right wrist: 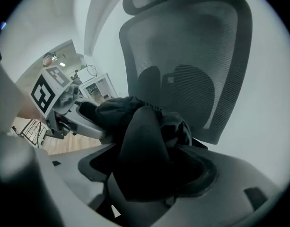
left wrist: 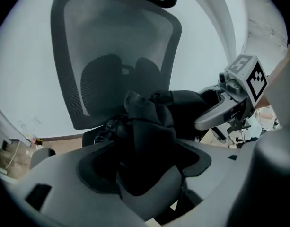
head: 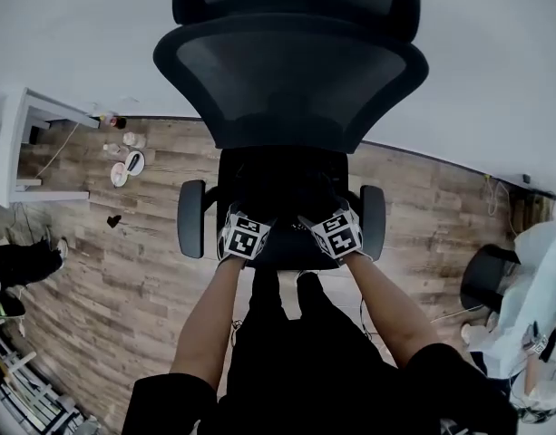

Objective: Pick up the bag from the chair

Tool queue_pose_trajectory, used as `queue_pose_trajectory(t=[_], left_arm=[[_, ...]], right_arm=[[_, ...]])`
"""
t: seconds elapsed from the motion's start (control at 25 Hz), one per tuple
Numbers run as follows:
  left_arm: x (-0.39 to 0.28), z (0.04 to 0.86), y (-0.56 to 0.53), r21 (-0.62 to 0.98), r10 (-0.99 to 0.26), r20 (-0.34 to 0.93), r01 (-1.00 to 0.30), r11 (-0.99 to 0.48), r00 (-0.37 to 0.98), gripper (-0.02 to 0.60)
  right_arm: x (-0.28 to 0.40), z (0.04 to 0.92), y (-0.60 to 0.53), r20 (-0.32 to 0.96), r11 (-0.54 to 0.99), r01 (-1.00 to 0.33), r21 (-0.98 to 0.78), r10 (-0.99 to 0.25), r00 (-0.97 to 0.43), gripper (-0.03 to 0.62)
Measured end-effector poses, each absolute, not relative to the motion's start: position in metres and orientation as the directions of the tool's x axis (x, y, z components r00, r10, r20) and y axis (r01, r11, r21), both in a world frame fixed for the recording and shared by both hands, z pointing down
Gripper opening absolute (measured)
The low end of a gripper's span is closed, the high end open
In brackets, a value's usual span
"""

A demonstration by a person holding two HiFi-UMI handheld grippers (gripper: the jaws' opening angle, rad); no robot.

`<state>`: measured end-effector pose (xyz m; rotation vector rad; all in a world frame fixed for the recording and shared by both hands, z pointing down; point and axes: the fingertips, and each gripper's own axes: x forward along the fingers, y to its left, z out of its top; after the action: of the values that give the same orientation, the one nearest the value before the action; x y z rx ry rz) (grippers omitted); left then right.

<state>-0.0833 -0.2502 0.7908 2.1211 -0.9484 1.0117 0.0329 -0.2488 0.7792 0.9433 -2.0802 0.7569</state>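
Bag [left wrist: 149, 126]: black soft cloth, crumpled into loose folds. It is bunched over the seat of the chair [head: 291, 80], between the two padded armrests [head: 191, 217]. Cannot tell whether it touches the seat.

Left tool [left wrist: 145, 174]: jaws pinching a fold of the cloth.

Right tool [right wrist: 144, 174]: likewise clamped on a fold, just beside the left.

Chair back: dark mesh in a curved frame.

Floor [head: 123, 270]: wood planks.
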Motion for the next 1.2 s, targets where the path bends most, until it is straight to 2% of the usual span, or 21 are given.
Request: queue_pose_trajectory(t=[0.08, 0.2, 0.24, 0.32, 0.44, 0.52, 0.68, 0.84, 1.2], left_arm=[[-0.081, 0.803, -0.253, 0.199, -0.321, 0.837, -0.793, -0.576, 0.444, 0.344], [-0.076, 0.805, -0.256, 0.172, -0.323, 0.842, -0.782, -0.599, 0.432, 0.198], [-0.074, 0.804, -0.255, 0.168, -0.32, 0.845, -0.78, -0.603, 0.429, 0.115], [-0.07, 0.801, -0.253, 0.168, -0.324, 0.839, -0.776, -0.608, 0.436, 0.051], [-0.069, 0.797, -0.254, 0.184, -0.346, 0.815, -0.774, -0.606, 0.464, 0.032], [-0.068, 0.788, -0.257, 0.197, -0.36, 0.795, -0.768, -0.609, 0.489, 0.031], [-0.066, 0.765, -0.258, 0.198, -0.375, 0.759, -0.738, -0.645, 0.531, 0.031], [-0.062, 0.73, -0.266, 0.207, -0.432, 0.672, -0.713, -0.67, 0.601, 0.029], [-0.067, 0.66, -0.259, 0.181, -0.51, 0.586, -0.716, -0.674, 0.629, 0.029]], right_arm=[[0.028, 0.787, -0.249, 0.809, 0.582, -0.791, -0.188, -0.365, -0.461, 0.359], [0.024, 0.789, -0.249, 0.826, 0.603, -0.78, -0.165, -0.349, -0.444, 0.346], [0.024, 0.789, -0.25, 0.829, 0.601, -0.783, -0.163, -0.347, -0.439, 0.273], [0.027, 0.791, -0.249, 0.837, 0.59, -0.792, -0.158, -0.345, -0.424, 0.191], [0.033, 0.791, -0.251, 0.844, 0.579, -0.805, -0.13, -0.361, -0.396, 0.096], [0.035, 0.785, -0.254, 0.833, 0.563, -0.818, -0.118, -0.393, -0.39, 0.075], [0.038, 0.766, -0.259, 0.78, 0.536, -0.837, -0.108, -0.476, -0.406, 0.069], [0.04, 0.743, -0.26, 0.734, 0.511, -0.855, -0.094, -0.544, -0.406, 0.058], [0.051, 0.685, -0.261, 0.654, 0.465, -0.874, -0.144, -0.618, -0.436, 0.055]])
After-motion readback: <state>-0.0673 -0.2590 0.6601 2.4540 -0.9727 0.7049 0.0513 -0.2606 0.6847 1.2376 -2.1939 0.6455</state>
